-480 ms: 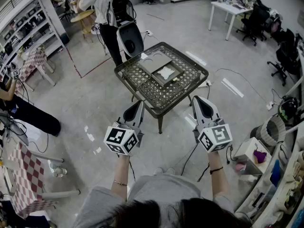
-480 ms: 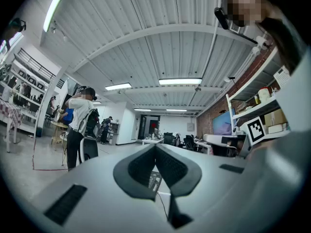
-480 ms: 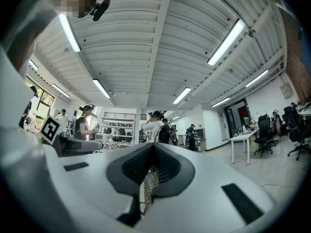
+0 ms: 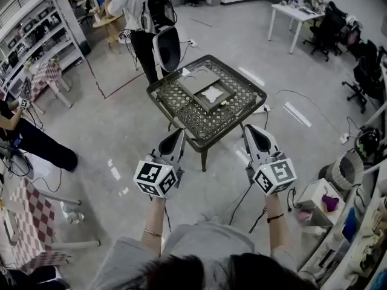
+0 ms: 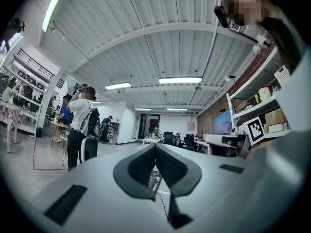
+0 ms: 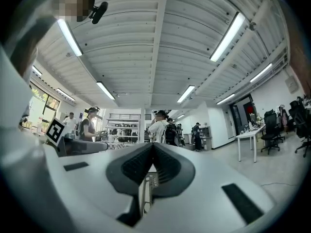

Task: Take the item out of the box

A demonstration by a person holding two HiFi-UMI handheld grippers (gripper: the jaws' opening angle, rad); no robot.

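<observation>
My left hand-held gripper [image 4: 176,135] and right hand-held gripper [image 4: 250,130] are both closed and empty. The item [image 4: 211,92] lies in the box [image 4: 228,96] on the surface [image 4: 196,122], well ahead of both. I'd open one before reaching in.

1. Item [image 4: 211,93] in box [image 4: 211,107]: white lump, too small to identify.
2. Left gripper [image 5: 155,146], right gripper [image 6: 153,145]: in their own views the closed jaws mask the table [image 5: 154,181] bar a sliver; box hidden.
3. Head view: person's head cut off at bottom edge.
</observation>
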